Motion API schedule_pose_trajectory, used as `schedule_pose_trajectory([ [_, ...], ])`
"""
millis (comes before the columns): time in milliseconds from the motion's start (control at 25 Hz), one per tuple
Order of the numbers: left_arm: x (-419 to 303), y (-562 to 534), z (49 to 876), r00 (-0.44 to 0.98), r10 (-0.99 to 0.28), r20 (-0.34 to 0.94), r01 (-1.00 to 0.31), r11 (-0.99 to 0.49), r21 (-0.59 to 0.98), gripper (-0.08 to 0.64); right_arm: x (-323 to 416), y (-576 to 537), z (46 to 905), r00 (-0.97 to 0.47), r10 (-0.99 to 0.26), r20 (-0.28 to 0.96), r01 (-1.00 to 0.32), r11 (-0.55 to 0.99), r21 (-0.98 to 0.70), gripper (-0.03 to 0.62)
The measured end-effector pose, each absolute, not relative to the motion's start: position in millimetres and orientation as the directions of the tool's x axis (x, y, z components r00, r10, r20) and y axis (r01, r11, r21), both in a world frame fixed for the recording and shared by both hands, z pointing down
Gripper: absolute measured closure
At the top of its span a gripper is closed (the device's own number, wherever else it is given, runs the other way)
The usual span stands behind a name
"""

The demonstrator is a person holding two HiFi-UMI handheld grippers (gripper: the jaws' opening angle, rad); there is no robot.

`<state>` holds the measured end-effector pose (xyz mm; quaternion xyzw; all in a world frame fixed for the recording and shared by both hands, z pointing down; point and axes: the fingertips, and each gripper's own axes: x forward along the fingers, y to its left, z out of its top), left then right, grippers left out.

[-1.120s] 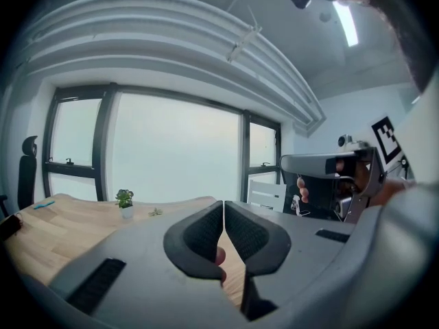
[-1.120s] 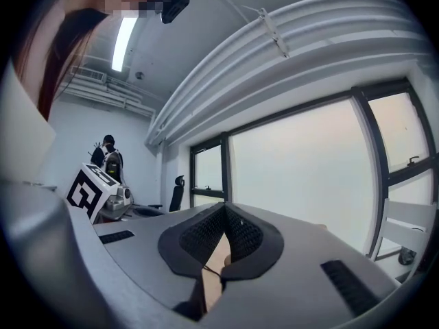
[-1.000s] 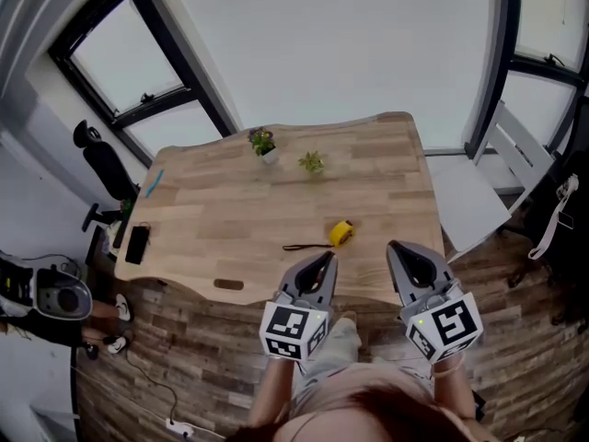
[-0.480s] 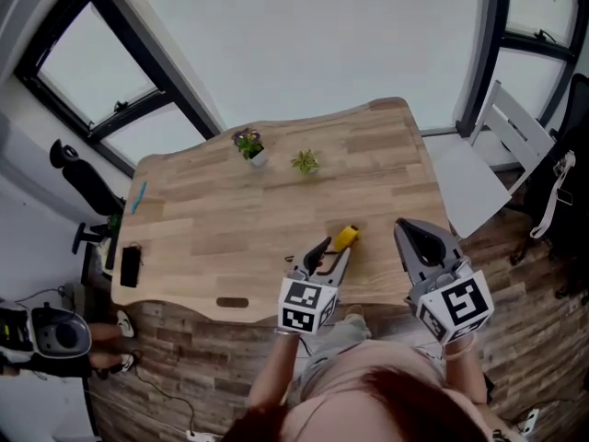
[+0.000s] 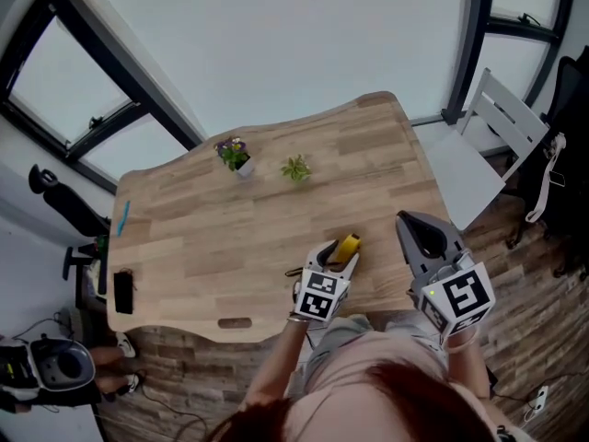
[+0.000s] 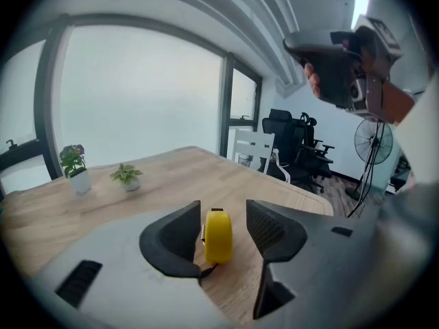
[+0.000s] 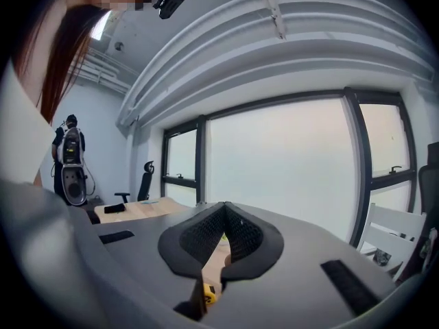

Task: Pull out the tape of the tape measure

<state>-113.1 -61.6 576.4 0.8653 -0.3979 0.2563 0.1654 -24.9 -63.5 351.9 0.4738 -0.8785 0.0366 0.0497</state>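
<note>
A yellow tape measure [image 5: 347,244] lies near the front edge of the wooden table [image 5: 212,238], its black strap [image 5: 293,272] trailing left. My left gripper [image 5: 337,255] straddles it with the jaws opening. In the left gripper view the tape measure [image 6: 218,236] stands between the two pads with a gap on the right side, and neither pad presses on it. My right gripper [image 5: 421,231] hovers to the right of it, shut and empty. From the right gripper view, a bit of the yellow tape measure [image 7: 208,294] peeks out below the closed right gripper [image 7: 223,244].
Two small potted plants [image 5: 234,153] [image 5: 295,168] stand at the table's far side. A black phone [image 5: 121,290] and a blue pen [image 5: 120,217] lie at the left end. A white chair [image 5: 488,145] stands off the right edge.
My left gripper has moved forward to the tape measure and opened its jaws around it. The right gripper has stayed shut and barely shifted.
</note>
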Motion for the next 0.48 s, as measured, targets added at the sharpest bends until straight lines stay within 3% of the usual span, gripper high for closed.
schedule_pose_trajectory([
  [480, -102.5, -76.1, 652.7, 0.5, -0.512, 0.698, -0.769, -0.633, 0.086, 0.331, -17.8, -91.6, 363.2, -0.551, -0.818, 0.164, -0.83, 0.558, 0.001, 0.597],
])
